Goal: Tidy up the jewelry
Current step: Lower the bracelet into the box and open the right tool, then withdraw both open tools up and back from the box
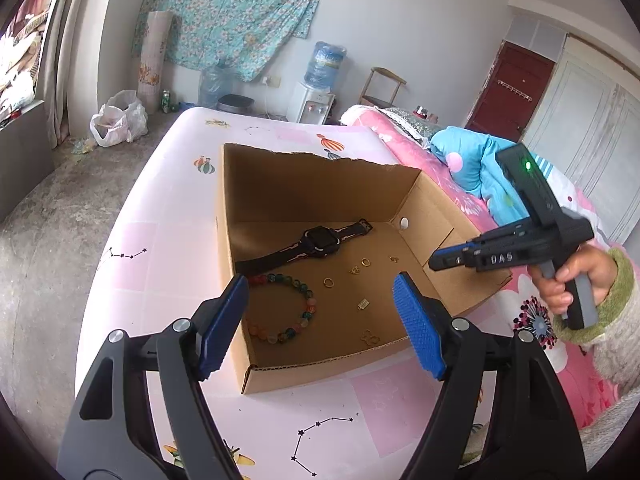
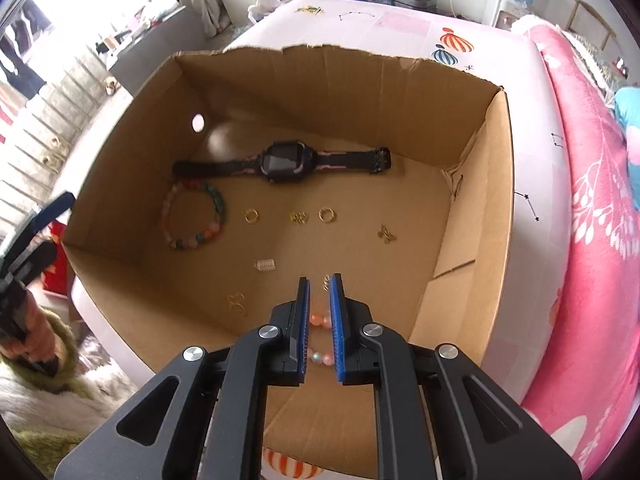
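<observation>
An open cardboard box (image 1: 280, 376) (image 2: 492, 208) stands on a pink table. In it lie a black watch (image 1: 316, 242) (image 2: 280, 164), a multicoloured bead bracelet (image 1: 292, 308) (image 2: 192, 216), gold rings (image 1: 329, 282) (image 2: 251, 215) and several small gold pieces (image 2: 298, 217). My left gripper (image 1: 320, 316) is open and empty above the box's near wall. My right gripper (image 2: 319, 284) is over the box's near side, nearly shut on a second bead bracelet (image 2: 320, 318) whose pastel beads show between the pads. The right gripper also shows in the left wrist view (image 1: 436, 262) at the box's right wall.
A bed with a pink floral cover (image 1: 440, 172) (image 2: 592, 240) and blue quilt (image 1: 476, 156) lies beside the table. A water dispenser (image 1: 316, 92), chair (image 1: 382, 84) and plastic bag (image 1: 116, 120) stand beyond the table's far edge.
</observation>
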### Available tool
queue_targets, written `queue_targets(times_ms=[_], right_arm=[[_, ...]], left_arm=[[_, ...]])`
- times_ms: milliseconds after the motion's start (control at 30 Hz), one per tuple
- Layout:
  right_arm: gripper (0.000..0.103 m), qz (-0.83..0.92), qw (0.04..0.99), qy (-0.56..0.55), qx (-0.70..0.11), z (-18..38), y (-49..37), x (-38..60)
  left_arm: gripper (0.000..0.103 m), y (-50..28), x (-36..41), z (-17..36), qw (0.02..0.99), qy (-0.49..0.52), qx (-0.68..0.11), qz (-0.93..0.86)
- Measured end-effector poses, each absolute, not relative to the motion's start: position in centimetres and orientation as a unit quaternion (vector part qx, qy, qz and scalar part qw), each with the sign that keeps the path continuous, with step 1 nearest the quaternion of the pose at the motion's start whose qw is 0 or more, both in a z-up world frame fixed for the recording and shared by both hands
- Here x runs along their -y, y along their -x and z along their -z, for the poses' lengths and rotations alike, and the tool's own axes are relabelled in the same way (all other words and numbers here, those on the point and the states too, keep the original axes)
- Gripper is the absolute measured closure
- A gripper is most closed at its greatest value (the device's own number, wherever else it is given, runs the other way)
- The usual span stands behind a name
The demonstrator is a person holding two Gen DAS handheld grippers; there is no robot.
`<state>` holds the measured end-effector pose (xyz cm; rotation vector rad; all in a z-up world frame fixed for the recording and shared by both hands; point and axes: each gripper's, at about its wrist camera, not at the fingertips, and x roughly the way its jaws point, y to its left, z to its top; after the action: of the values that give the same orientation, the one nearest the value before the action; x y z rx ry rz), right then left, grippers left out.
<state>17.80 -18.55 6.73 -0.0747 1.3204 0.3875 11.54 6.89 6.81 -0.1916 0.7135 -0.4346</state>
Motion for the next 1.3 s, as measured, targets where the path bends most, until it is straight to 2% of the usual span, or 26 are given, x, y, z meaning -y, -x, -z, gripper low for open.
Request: queue_targets(times_ms=[33,100,233,300,400,500,600,700,800,967,1300], right_arm=[[0.092,-0.183,0.770,0.017,-0.611,-6.8,-18.1,18.7],[0.074,-0.180,0.770,-0.009,-0.612,-7.0,-18.5,18.9],[0.065,-0.162,0.808,-0.038,-0.565,-9.1,-18.0,19.6],[0.048,-0.146,0.840,-0.061,-0.519,-10.9,-16.8,20.6],[0.033,-0.107,0.875,-0.097,-0.462,-12.6,-14.6,23.2],[0.031,-0.051,0.880,-0.127,-0.455,-11.8,-12.9,26.0],[0.030,-0.021,0.850,-0.193,-0.489,-8.8,-12.0,29.0],[0.030,-0.037,0.811,-0.249,-0.529,-5.8,-11.7,29.9],[0.029,-0.102,0.789,-0.295,-0.529,-5.0,-11.5,28.8],[0.029,-0.084,0.812,-0.226,-0.532,-5.7,-11.4,25.8],[0.029,-0.081,0.807,-0.250,-0.529,-5.4,-9.5,25.8]], left_arm=[[0.032,-11.5,-6.8,-6.8,0.910,0.091,-0.345,0.210],[0.032,-11.5,-6.9,-6.8,0.911,0.089,-0.344,0.208],[0.029,-11.5,-6.9,-7.0,0.917,0.081,-0.338,0.197],[0.025,-11.4,-7.3,-7.2,0.920,0.080,-0.332,0.190],[0.018,-11.5,-8.0,-7.2,0.921,0.094,-0.331,0.184],[0.018,-12.7,-8.9,-6.3,0.905,0.134,-0.360,0.186],[0.018,-13.7,-9.4,-4.9,0.881,0.179,-0.389,0.200],[0.018,-14.8,-9.9,-3.1,0.848,0.241,-0.419,0.219],[0.018,-15.1,-10.1,-2.5,0.841,0.264,-0.421,0.215],[0.018,-14.8,-9.9,-2.3,0.843,0.266,-0.418,0.207],[0.017,-12.5,-9.7,-2.7,0.856,0.225,-0.425,0.187]])
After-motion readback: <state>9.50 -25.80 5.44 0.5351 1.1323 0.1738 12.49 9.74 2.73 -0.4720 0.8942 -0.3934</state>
